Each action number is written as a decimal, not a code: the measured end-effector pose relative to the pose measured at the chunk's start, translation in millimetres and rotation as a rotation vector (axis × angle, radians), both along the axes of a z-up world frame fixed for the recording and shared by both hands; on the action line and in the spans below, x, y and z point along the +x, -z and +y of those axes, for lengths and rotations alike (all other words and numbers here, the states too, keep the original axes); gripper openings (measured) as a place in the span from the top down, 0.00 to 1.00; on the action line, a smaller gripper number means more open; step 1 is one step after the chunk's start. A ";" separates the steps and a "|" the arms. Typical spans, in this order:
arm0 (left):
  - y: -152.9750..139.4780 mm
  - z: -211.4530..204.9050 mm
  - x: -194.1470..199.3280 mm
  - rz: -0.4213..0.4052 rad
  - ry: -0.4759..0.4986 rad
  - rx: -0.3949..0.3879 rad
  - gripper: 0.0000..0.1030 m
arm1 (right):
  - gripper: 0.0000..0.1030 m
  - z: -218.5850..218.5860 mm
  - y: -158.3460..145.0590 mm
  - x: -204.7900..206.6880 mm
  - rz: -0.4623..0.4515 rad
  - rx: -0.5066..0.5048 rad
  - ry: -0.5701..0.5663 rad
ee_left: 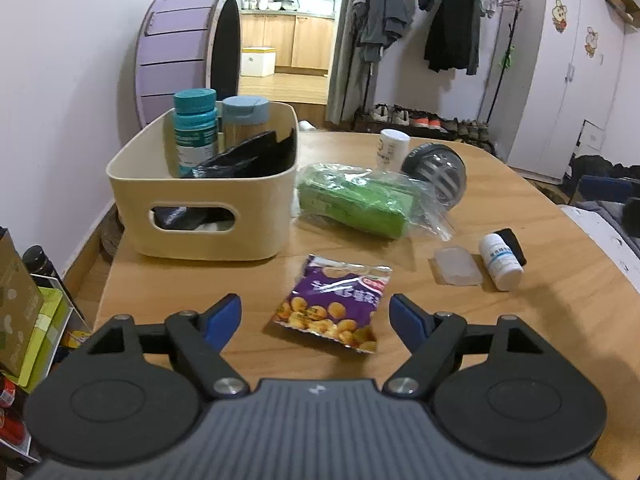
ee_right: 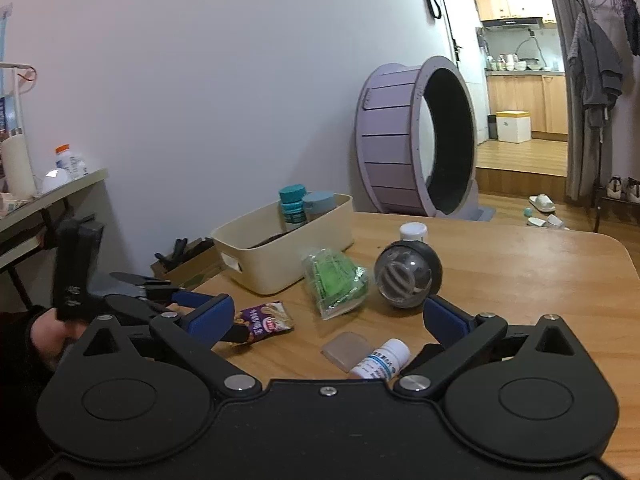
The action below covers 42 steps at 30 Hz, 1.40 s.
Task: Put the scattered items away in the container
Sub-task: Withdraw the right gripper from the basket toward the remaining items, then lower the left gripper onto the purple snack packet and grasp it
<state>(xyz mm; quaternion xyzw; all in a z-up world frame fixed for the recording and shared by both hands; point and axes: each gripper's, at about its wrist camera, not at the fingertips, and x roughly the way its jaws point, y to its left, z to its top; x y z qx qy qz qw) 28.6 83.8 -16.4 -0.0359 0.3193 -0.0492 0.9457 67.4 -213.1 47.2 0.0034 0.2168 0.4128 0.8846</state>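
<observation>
Box (ee_left: 200,208) on table (ee_left: 520,320), two bottles (ee_left: 196,132) inside. Wrapped pack (ee_left: 356,200) right of box. Snack bag (ee_left: 336,304) in front. Ball (ee_left: 440,174) behind pack.

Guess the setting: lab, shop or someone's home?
Most likely a lived-in home: a clothes rack with shoes beneath, a kitchen through the doorway, and a large purple pet wheel behind the wooden table.

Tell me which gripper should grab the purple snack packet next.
Left. The left gripper is open with the purple snack packet lying straight between its fingers. The right gripper is open too, but faces the white pill bottle instead.
</observation>
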 end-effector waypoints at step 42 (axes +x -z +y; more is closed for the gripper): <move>-13.9 -14.7 -8.9 -0.139 0.080 0.054 0.55 | 0.00 -5.5 -10.2 -17.3 0.018 -0.008 -0.187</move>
